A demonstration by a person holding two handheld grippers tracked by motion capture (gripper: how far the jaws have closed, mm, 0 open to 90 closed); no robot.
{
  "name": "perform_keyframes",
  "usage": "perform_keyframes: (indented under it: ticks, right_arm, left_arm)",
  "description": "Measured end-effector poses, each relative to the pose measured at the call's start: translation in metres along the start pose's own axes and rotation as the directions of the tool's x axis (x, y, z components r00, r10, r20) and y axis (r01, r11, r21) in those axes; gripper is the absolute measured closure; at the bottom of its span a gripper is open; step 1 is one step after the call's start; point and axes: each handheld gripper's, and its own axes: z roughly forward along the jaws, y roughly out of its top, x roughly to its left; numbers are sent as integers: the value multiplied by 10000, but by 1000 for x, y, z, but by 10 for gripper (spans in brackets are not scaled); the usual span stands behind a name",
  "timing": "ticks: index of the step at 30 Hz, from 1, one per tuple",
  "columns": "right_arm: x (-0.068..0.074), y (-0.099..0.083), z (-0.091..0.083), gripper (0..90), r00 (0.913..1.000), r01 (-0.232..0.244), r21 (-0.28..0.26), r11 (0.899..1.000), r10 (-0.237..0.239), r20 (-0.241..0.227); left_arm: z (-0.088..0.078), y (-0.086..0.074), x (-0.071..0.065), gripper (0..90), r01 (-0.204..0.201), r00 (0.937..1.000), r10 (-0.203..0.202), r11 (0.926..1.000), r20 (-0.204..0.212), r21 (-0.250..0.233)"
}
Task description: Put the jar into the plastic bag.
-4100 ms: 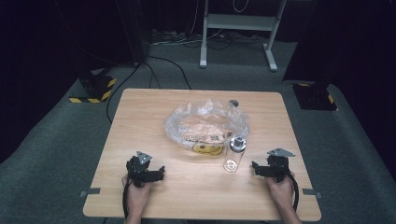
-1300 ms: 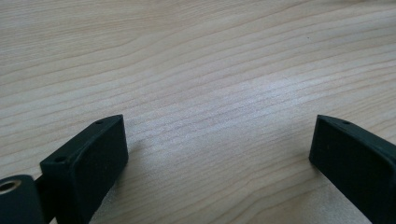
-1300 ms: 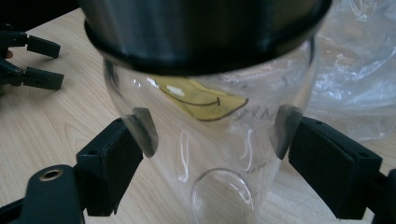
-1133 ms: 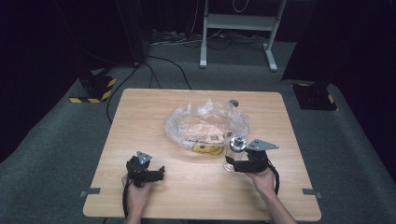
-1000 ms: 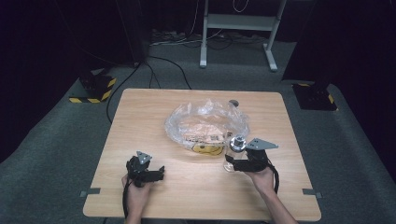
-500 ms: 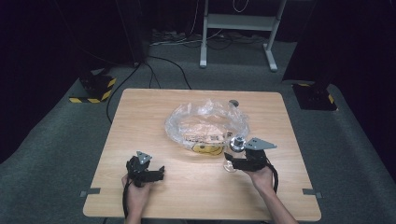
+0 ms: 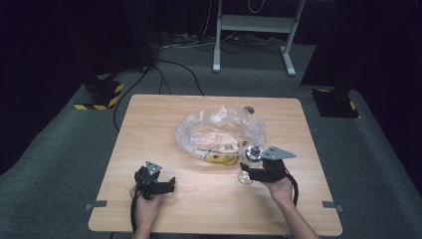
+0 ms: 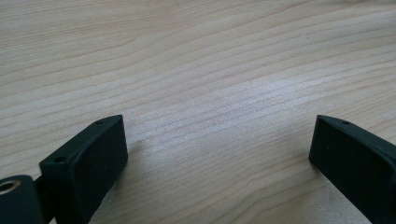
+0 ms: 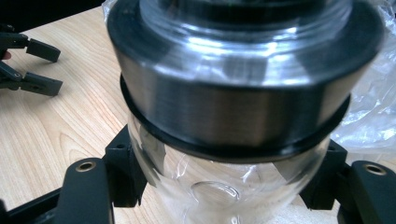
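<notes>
Two grippers rest on the wooden table [image 7: 149, 124]. High view: left gripper [image 7: 166, 185] near the front edge; right gripper [image 7: 247, 173] at a glass jar [image 7: 247, 172] beside a clear plastic bag [image 7: 221, 132] holding printed packets. Left gripper view: jaws wide apart over bare wood. Right gripper view: jaws flank the empty, metal-collared jar; contact cannot be told.

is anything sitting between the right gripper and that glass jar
Nothing visible does. The right gripper already has the glass jar between its two jaws, one on each side of the clear body below the metal collar; firm contact cannot be confirmed.
</notes>
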Motion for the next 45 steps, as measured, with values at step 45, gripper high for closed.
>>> perform_keyframes:
  ticks: [45]
  right_arm:
    - [-4,93,-25,320,9958,512,-310,9982,-534,-749]
  left_arm:
    - [0,0,0,46,55,10000,-55,10000,4,-39]
